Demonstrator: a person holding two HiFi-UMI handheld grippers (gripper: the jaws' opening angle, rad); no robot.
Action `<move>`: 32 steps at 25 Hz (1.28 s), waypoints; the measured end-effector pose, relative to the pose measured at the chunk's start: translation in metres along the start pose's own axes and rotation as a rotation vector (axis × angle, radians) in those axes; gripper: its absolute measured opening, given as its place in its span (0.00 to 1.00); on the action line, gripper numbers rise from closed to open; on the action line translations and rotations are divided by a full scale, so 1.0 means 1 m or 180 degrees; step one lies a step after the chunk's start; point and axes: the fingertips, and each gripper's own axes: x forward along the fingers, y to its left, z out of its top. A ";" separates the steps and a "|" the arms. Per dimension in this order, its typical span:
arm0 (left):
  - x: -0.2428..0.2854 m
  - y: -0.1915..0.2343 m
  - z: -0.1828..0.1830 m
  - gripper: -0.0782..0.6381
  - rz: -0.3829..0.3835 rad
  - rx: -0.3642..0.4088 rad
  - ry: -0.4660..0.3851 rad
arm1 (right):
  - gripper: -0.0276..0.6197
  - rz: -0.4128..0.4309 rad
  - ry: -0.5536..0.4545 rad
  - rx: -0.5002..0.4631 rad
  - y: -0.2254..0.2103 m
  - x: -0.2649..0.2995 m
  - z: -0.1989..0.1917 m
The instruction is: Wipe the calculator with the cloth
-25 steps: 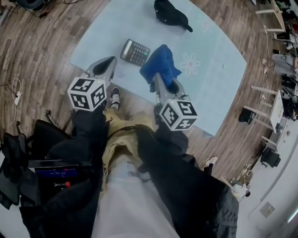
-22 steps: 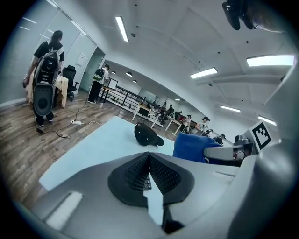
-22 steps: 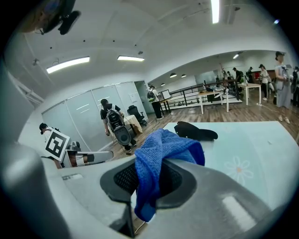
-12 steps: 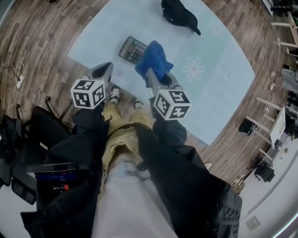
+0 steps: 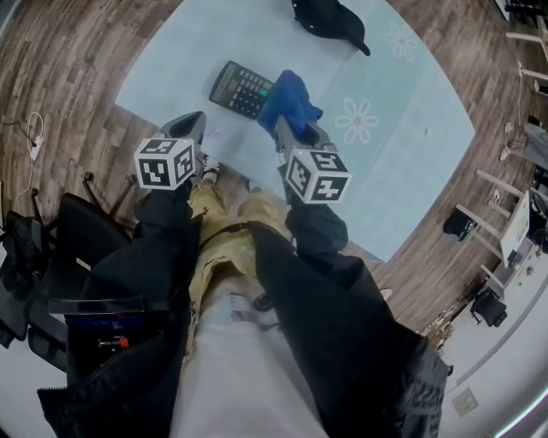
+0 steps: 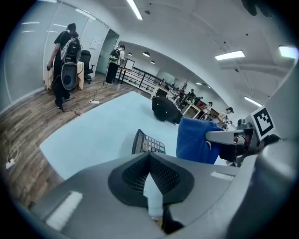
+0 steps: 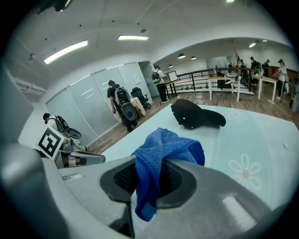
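A black calculator point(image 5: 241, 88) lies on the pale blue table point(image 5: 411, 137); the left gripper view shows the calculator point(image 6: 147, 143) just beyond the jaws. My right gripper point(image 5: 287, 128) is shut on a blue cloth point(image 5: 289, 98), which hangs at the calculator's right end. In the right gripper view the cloth point(image 7: 161, 156) bunches up between the jaws and hides the calculator. My left gripper point(image 5: 190, 128) is shut with nothing in it, at the table's near edge, short of the calculator.
A black cap point(image 5: 330, 21) lies at the far side of the table, and the cap point(image 7: 196, 115) also shows in the right gripper view. Flower prints point(image 5: 358, 121) mark the table top. Wooden floor point(image 5: 68, 77) surrounds the table; people stand far off by a glass wall point(image 6: 65, 60).
My right gripper has carried the cloth forward and left, from beside the calculator to its right end. The left gripper has barely moved.
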 end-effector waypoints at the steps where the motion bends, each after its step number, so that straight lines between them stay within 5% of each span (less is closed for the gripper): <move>1: 0.003 0.002 0.000 0.11 0.0009 -0.0004 0.0024 | 0.16 -0.0035 -0.0004 -0.0020 -0.004 0.003 0.004; 7: 0.017 0.007 0.002 0.11 0.0018 -0.0024 0.0109 | 0.16 -0.0322 -0.0037 -0.0373 -0.032 0.023 0.028; 14: 0.029 0.019 0.005 0.11 0.0069 -0.0081 0.0168 | 0.16 -0.0594 0.0175 -0.1194 -0.047 0.075 0.031; 22: 0.028 0.034 -0.005 0.11 0.0141 -0.0134 0.0241 | 0.16 0.0013 0.0834 -0.1620 -0.003 0.134 -0.041; 32: 0.014 0.046 -0.008 0.11 0.0170 -0.0215 0.0190 | 0.16 0.0420 0.0993 -0.1786 0.053 0.131 -0.075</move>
